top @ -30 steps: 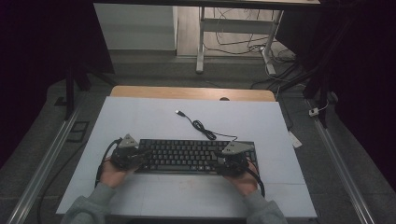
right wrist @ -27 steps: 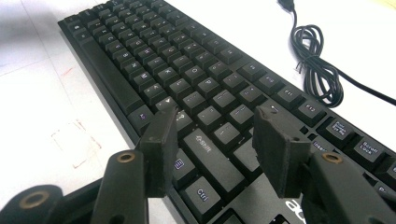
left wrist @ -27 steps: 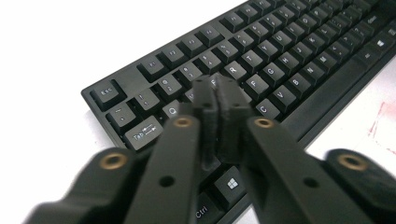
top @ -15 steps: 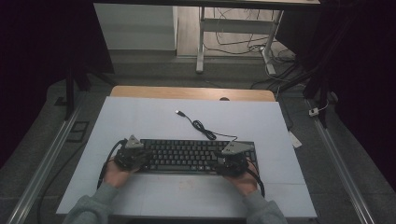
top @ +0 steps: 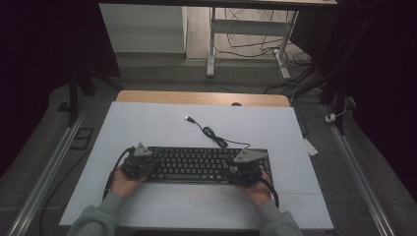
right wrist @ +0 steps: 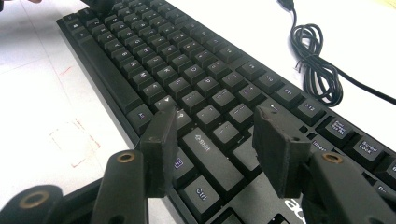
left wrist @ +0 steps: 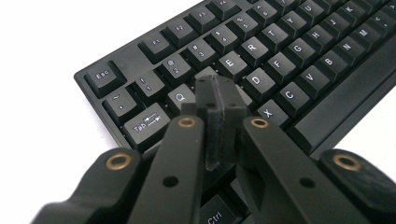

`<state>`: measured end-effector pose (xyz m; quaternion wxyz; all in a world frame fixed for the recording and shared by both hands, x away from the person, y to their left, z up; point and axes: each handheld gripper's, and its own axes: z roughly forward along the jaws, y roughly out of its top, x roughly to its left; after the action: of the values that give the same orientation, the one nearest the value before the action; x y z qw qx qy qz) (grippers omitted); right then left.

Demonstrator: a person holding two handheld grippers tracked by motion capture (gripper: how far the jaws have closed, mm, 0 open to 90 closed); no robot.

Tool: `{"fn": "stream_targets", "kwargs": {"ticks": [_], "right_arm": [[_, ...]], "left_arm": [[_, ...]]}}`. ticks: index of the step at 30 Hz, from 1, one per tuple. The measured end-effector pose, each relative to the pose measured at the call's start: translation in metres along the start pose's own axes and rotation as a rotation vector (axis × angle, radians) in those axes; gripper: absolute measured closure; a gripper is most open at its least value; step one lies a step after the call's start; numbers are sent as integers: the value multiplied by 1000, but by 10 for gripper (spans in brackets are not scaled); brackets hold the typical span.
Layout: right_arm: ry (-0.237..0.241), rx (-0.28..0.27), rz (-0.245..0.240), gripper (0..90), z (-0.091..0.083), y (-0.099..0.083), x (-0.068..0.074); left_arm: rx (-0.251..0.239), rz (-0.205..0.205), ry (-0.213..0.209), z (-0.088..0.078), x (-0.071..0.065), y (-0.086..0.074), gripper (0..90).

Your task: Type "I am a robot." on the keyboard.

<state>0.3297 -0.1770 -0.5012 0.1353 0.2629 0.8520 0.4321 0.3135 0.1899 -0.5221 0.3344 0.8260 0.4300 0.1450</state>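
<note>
A black keyboard [top: 196, 164] lies flat on the white table top [top: 162, 128], near its front edge. Its cable [top: 212, 132] coils behind it and ends in a USB plug [top: 188, 118]. My left gripper [top: 140, 166] is over the keyboard's left end. In the left gripper view its jaws [left wrist: 218, 91] are shut with nothing between them, the tips down among the keys [left wrist: 252, 46] between Q and E. My right gripper [top: 243, 171] is over the keyboard's right end. In the right gripper view it [right wrist: 215, 133] stands open just above the Shift key [right wrist: 205, 144].
A faint red mark [top: 199, 193] is on the white top in front of the keyboard. A wooden strip [top: 201, 98] borders the far edge. A small white tag [top: 311, 146] hangs off the right side. Metal rails [top: 49, 167] run along the floor on both sides.
The left gripper has edged a little to the right over the keyboard's left end. The right gripper and the keyboard have kept still.
</note>
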Motion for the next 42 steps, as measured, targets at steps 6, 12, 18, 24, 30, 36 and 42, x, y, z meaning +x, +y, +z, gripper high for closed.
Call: {"fn": "stream_targets", "kwargs": {"ticks": [6,12,18,24,30,36,42], "right_arm": [[-1,-1,0,503,0,0,0],[2,-3,-3,502,0,0,1],[-2,-5,3,502,-1,0,-1],[-3,-5,0,502,-1,0,0],[-7,-4,1,502,-2,0,-2],[-8,-3,2,501,-1,0,-2],[-7,-3,3,500,-1,-1,-2]], "left_arm": [[10,-1,2,3,0,-1,889],[-12,-1,2,1,0,-1,890],[-91,-15,-26,-13,1,1,885],[-136,-42,-95,-25,5,2,619],[-147,-59,-120,-33,5,3,419],[-140,-44,-125,-34,3,4,364],[-144,-29,-133,-35,1,5,343]]}}
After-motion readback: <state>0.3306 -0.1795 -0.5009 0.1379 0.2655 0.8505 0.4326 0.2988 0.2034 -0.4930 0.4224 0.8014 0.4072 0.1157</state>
